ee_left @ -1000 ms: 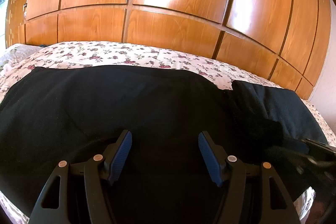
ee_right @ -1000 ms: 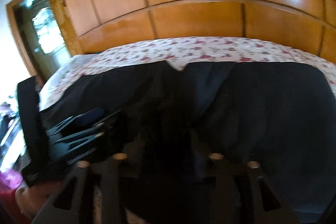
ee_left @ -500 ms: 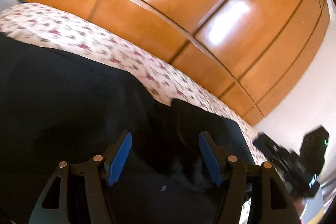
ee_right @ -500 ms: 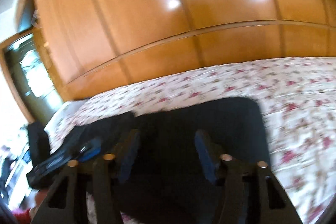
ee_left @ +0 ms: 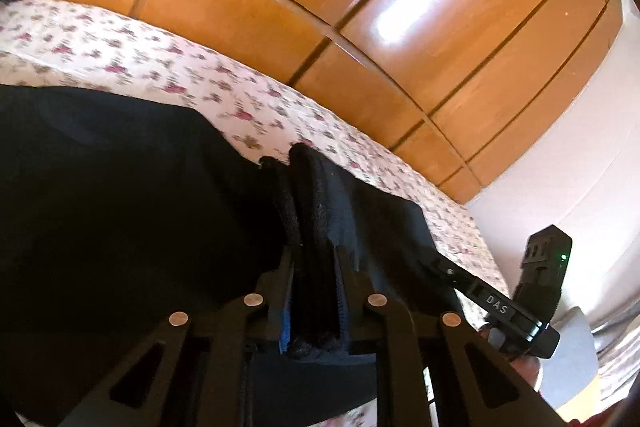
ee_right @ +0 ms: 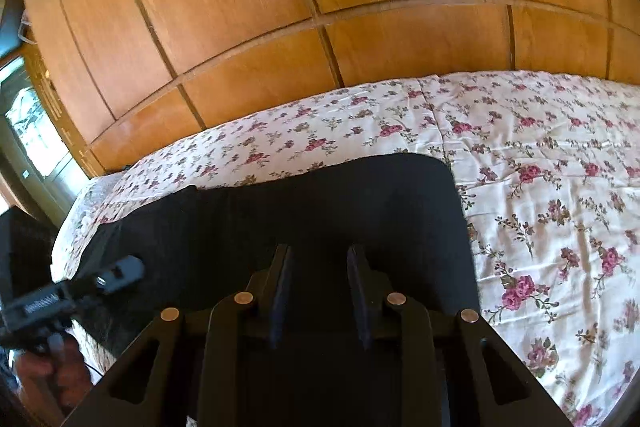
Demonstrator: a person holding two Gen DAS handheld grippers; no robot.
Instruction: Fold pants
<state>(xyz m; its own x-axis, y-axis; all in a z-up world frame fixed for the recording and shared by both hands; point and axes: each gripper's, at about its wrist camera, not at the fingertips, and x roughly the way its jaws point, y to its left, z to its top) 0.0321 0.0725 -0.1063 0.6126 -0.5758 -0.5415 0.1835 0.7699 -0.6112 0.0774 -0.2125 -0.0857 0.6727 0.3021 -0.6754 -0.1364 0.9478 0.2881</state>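
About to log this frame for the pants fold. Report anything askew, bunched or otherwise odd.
One thing: the black pants are bunched into a thick upright ridge between the left gripper fingers, not lying flat. In the right wrist view the pants' far edge lies smooth on the floral bedspread. No damage shows.

Left gripper [ee_left: 314, 291]: black plastic frame, triangular cut-outs, round brass-coloured rivets, blue ribbed finger pads [ee_left: 285, 331]. Right gripper [ee_right: 320, 287]: matching black frame and rivets; side lettering "DAS", green indicator light. Bare skin on both hands.
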